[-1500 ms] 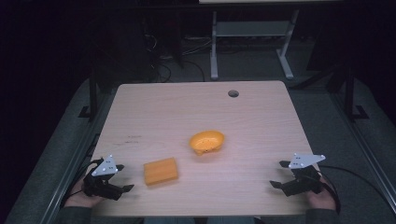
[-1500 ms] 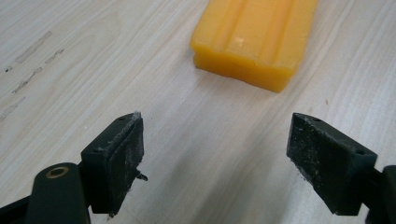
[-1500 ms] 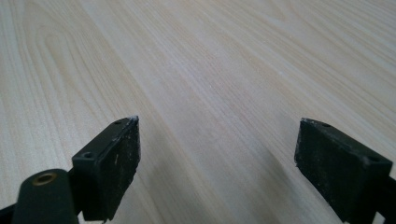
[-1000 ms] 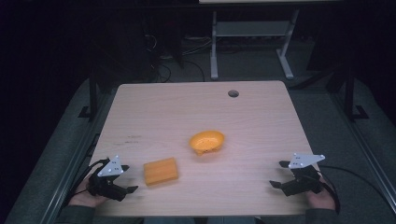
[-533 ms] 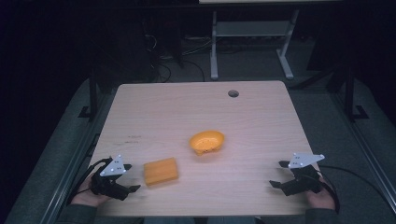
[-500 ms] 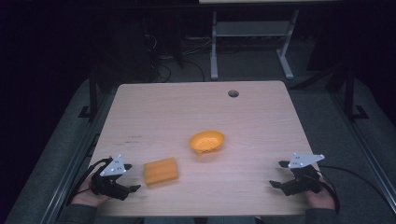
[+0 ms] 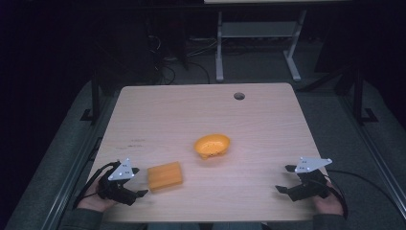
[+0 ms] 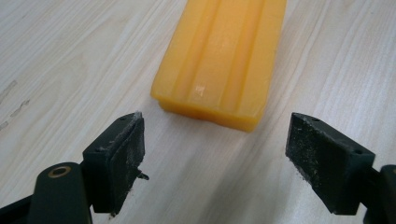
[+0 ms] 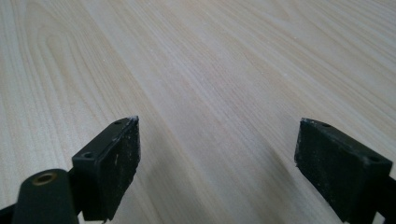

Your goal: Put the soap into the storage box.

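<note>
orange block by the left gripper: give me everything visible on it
The orange block is a flat rectangular slab, waxy or rubbery looking, with shallow lengthwise grooves on top and a thin lip along its near bottom edge. It lies flat on the wooden table, near the front edge, nearer the person than the orange bowl. The left gripper sits open just short of its end, not touching.

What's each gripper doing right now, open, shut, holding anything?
Left gripper: open, empty, jaws just short of the orange block.
Right gripper: open, empty, over bare table.
</note>
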Motion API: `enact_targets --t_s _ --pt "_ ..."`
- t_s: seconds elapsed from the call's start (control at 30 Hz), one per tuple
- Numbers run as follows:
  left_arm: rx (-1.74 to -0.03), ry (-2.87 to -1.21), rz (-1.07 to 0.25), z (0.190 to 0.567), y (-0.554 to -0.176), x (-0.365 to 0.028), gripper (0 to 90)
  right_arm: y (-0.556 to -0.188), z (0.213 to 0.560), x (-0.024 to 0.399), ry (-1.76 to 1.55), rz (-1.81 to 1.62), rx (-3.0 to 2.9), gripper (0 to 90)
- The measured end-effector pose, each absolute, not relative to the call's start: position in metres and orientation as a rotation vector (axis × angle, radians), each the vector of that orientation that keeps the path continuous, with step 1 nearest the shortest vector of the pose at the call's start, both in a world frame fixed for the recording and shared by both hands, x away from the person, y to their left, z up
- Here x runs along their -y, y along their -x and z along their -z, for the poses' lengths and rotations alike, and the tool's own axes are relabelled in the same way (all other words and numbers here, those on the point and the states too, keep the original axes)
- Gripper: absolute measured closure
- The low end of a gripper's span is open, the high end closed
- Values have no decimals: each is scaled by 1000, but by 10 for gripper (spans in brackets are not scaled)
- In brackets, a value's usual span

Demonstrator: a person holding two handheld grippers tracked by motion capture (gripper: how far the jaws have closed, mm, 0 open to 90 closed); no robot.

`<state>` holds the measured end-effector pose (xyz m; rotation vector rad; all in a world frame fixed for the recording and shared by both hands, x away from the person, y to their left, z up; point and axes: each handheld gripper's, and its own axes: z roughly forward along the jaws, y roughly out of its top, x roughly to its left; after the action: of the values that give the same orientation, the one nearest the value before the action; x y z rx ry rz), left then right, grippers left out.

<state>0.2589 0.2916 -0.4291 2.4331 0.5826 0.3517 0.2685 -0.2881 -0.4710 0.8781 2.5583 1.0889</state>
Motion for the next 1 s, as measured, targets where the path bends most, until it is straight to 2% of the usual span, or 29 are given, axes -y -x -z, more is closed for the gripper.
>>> enact_targets --t_s 0.8,1.0 --pt "-453 -2520 -359 420 -282 -253 192 -267 471 288 -879 -1090 -2558 137" --pt "-438 -2534 -316 422 -289 -242 192 -267 471 287 -875 -1088 -2561 137"
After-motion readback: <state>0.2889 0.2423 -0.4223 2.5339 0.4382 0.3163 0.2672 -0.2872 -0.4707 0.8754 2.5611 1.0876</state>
